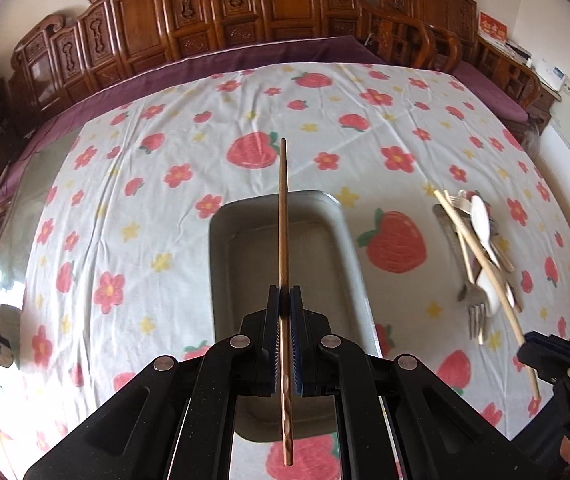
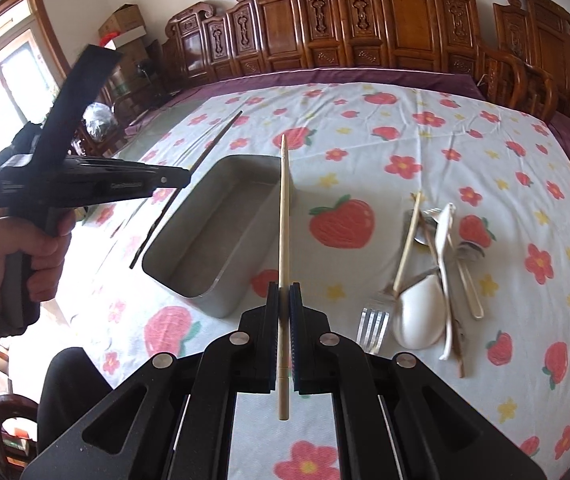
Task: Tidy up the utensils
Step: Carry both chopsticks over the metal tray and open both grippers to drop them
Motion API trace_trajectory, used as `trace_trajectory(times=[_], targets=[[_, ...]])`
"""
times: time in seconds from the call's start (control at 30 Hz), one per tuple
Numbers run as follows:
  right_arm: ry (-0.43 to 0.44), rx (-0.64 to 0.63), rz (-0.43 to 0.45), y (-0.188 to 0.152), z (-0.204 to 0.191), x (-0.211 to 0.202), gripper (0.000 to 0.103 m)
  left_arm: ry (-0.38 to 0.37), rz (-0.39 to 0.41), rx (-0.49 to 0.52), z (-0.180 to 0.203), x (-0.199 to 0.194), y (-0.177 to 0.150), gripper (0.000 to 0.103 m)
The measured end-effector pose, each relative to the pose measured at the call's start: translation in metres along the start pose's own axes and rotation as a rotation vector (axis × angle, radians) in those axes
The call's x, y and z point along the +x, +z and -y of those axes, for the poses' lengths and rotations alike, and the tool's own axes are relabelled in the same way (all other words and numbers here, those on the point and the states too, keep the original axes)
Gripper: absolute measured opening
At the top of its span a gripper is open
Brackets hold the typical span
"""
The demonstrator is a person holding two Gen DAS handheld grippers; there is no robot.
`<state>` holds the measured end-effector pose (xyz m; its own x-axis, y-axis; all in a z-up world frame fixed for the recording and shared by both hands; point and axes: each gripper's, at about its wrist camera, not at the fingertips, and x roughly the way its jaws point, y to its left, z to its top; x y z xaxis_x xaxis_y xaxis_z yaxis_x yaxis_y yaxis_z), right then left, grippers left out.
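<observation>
Each tool [image 1: 284,300] [image 2: 284,296] clamps a chopstick [image 1: 283,216] [image 2: 283,208] (tray [image 1: 325,216] beyond).

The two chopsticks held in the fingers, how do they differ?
The left chopstick is reddish brown with a carved, grooved handle end; the right chopstick is pale and plain. The left chopstick hangs over the metal tray; the right chopstick is beside it. Both are clamped mid-shaft and off the table.

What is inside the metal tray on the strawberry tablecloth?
The metal tray looks empty: its bare floor shows in the right wrist view. In the left wrist view the left gripper and its brown chopstick cover part of it.
</observation>
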<state>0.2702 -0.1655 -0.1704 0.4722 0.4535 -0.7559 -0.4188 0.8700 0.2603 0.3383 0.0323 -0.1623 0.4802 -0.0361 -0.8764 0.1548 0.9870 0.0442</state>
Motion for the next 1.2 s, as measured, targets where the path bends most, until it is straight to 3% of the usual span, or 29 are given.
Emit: trace_trajectory(times=[0.17, 0.47, 0.7, 0.83, 1.2], targets=[[0.021, 0.0, 0.007, 0.0, -0.012, -0.001, 0.006, 0.026, 0.007, -0.006, -0.012, 0.012, 0.002, 0.005], [0.006, -0.022, 0.005, 0.008, -0.026, 0.009, 0.006, -0.017, -0.014, -0.024, -0.011, 0.031, -0.01, 0.005], [0.013, -0.017, -0.005, 0.021, -0.039, 0.029, 0.006, -0.04, 0.012, -0.029, -0.019, 0.016, -0.022, 0.005], [0.029, 0.018, -0.022, 0.03, -0.045, 0.052, 0.006, -0.038, 0.038, -0.041, -0.034, 0.004, -0.03, 0.014], [-0.007, 0.028, -0.081, 0.051, -0.07, 0.115, 0.006, -0.035, 0.073, -0.089, -0.077, -0.017, -0.051, 0.015]])
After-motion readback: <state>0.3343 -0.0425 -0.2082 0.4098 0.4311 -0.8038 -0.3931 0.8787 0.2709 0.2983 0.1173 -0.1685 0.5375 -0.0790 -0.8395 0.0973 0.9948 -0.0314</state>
